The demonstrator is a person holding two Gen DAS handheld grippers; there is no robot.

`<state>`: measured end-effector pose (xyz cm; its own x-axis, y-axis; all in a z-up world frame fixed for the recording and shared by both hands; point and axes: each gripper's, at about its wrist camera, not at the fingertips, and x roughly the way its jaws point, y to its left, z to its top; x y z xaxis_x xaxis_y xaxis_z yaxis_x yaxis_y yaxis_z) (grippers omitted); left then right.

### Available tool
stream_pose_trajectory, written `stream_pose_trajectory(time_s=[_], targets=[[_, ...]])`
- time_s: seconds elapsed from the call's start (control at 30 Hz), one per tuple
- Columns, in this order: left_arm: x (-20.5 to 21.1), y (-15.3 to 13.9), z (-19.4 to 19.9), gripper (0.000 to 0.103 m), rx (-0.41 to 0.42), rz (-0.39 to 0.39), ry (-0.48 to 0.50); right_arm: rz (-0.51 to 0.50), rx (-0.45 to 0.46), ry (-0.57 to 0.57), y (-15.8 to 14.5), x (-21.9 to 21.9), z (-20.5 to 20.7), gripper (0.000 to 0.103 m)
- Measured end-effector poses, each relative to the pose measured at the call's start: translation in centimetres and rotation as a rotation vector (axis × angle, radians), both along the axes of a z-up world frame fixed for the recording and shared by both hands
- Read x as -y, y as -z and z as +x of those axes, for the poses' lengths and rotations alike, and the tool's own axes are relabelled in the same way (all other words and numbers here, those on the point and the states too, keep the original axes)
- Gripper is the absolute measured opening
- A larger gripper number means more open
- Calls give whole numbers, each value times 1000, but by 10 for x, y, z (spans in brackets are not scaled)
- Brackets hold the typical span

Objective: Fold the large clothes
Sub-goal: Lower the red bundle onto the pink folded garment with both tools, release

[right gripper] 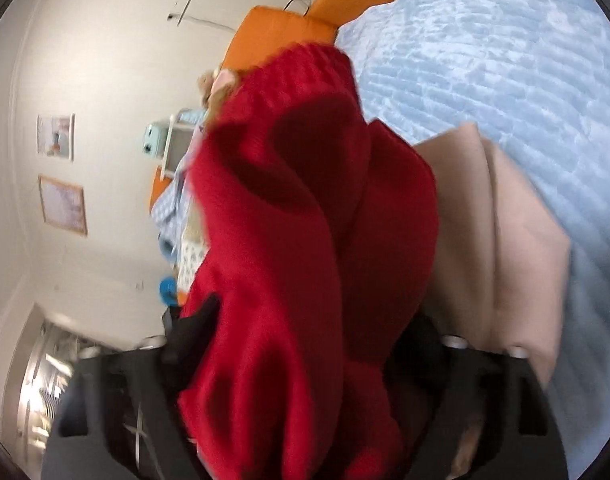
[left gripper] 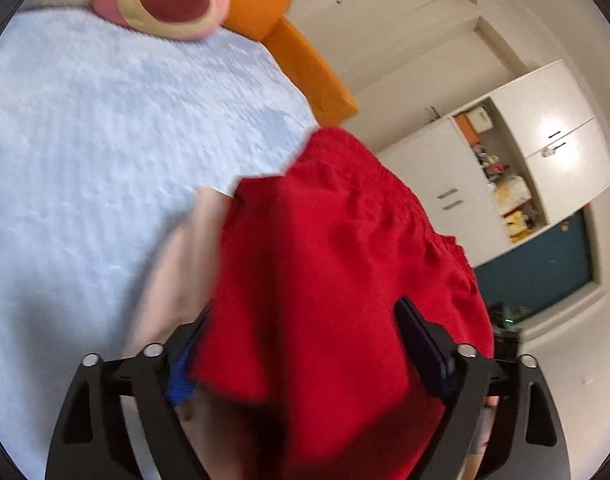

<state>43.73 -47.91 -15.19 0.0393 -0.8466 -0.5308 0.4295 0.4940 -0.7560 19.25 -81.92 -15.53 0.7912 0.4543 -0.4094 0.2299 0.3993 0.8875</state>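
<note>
Draping thickly over both cameras, the red knit garment (left gripper: 325, 272) hangs lifted above the pale blue bed cover (left gripper: 105, 128). Its cloth runs between the fingers of the left claw (left gripper: 305, 360), whose jaws stand apart on either side of the fabric; whether they pinch it I cannot tell. On the right wrist view the same garment (right gripper: 289, 220) buries the right claw (right gripper: 305, 360), so its state cannot be told. Beige cloth (right gripper: 505, 240) lies on the bed just beside the red. A pink plush toy (left gripper: 165, 0) rests at the far end, against an orange headboard (left gripper: 273, 0).
</note>
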Motion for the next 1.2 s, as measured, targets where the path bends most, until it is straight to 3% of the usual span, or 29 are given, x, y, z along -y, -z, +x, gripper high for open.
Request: stream_pose_trajectory(time_s=[0.1, 0.17, 0.2, 0.23, 0.33, 0.4, 0.43, 0.5, 0.6, 0.67, 0.73, 0.77, 0.83, 0.97, 1.07, 1.1, 1.2], targets=[[-32, -10, 5, 93, -5, 31, -50, -52, 19, 101, -17, 30, -45, 99], [-55, -27, 1, 93, 9, 42, -100, -143, 24, 207, -35, 45, -83, 98], [-62, -41, -5, 93, 39, 31, -97, -179, 56, 214, -43, 44, -92, 88], [-63, -57, -12, 93, 78, 20, -84, -239, 100, 194, -58, 38, -99, 67], [-33, -109, -46, 94, 227, 3, 22, -414, 198, 126, -87, 5, -88, 35], [2, -128, -69, 95, 331, 49, 88, -438, 235, 56, -91, -15, -65, 31], [21, -131, -77, 95, 386, 113, 102, -432, 237, 45, -88, -24, -49, 31], [57, -123, -81, 95, 458, 219, 123, -406, 261, 39, -81, -31, -24, 31], [90, -84, -57, 95, 403, 334, 123, -353, 279, -5, -65, -35, 12, 31], [98, -54, -39, 100, 388, 350, 127, -354, 174, -8, -42, -27, 32, 29], [97, -43, -28, 100, 370, 330, 119, -282, 89, 41, -17, -6, 40, 5], [97, -37, -22, 100, 346, 312, 119, -251, 73, 71, -11, 1, 40, 0], [101, -30, -19, 100, 358, 309, 123, -106, 69, 108, 15, 19, 40, 0], [106, -24, -20, 100, 371, 311, 118, -19, 22, 171, 40, 23, 36, 0], [104, -31, -21, 100, 361, 310, 137, -111, -9, 136, 15, 20, 33, 0], [99, -38, -24, 100, 367, 309, 143, -155, -14, 119, 3, 17, 32, 8], [72, -73, -39, 100, 442, 273, 137, -390, 51, 56, -68, -11, 6, 34]])
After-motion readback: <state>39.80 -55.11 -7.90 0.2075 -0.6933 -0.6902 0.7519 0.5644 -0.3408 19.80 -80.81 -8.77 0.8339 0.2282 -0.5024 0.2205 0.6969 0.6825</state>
